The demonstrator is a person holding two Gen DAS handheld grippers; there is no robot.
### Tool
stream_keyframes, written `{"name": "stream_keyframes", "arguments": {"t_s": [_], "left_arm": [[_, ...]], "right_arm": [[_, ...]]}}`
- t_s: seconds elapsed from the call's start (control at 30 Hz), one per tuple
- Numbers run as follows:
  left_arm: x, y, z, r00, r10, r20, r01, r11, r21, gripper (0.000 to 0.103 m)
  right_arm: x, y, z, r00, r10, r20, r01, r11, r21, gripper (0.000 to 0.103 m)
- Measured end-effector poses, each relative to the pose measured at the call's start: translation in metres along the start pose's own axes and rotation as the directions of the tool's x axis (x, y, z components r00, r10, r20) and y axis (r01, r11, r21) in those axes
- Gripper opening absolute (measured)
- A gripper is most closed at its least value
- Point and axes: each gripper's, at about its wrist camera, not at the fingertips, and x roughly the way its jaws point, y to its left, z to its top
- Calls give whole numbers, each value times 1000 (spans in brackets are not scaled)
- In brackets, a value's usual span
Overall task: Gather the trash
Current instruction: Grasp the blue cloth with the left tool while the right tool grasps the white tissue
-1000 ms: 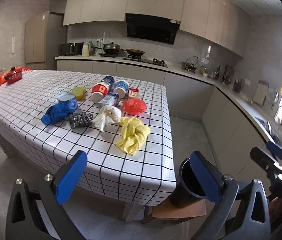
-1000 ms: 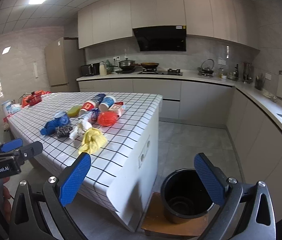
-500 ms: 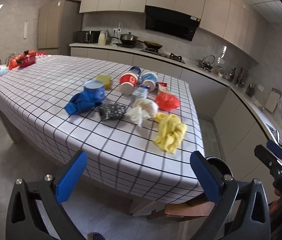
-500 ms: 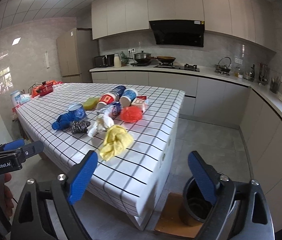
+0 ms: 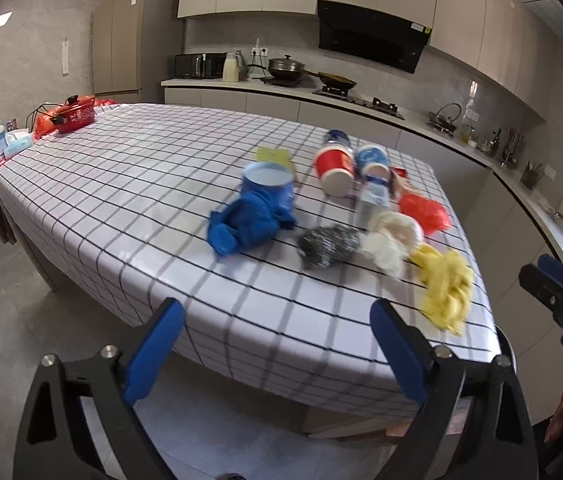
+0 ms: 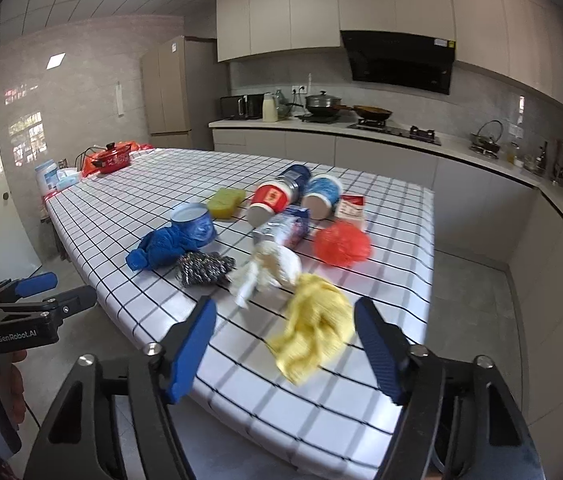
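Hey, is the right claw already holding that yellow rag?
No, the right claw is open and empty, and the yellow rag lies loose on the checked table between its fingers.

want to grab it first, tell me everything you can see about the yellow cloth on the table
The yellow cloth is a soft, crumpled rag, pale yellow, bunched into loose folds rather than spread flat. It lies on the checked tablecloth near the table's corner, the nearest item of the trash cluster. The white crumpled wad lies right beside it; contact cannot be told. The open right gripper frames it without touching. It looks slightly blurred, so weave and stains cannot be made out.
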Motion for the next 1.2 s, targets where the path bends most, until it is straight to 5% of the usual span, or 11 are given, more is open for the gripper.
{"name": "stream_keyframes", "arguments": {"t_s": [0.53, 0.93, 1.0, 1.07, 1.2], "left_arm": [[104, 43, 38, 995, -47, -90, 49, 998, 25, 84], [148, 43, 42, 983, -75, -165, 85, 995, 50, 79], [148, 42, 43, 984, -81, -160, 91, 994, 53, 66], [146, 43, 44, 984, -96, -151, 106, 993, 59, 49], [141, 45, 47, 986, -106, -125, 115, 992, 62, 35]], "right_arm": [[134, 18, 31, 990, -45, -134, 54, 997, 62, 63], [193, 18, 21, 969, -93, -230, 102, 994, 27, 63], [196, 20, 20, 966, -93, -241, 102, 995, 24, 54], [196, 22, 20, 967, -85, -242, 93, 995, 21, 33], [190, 24, 23, 972, -59, -227, 70, 997, 42, 22]]}}
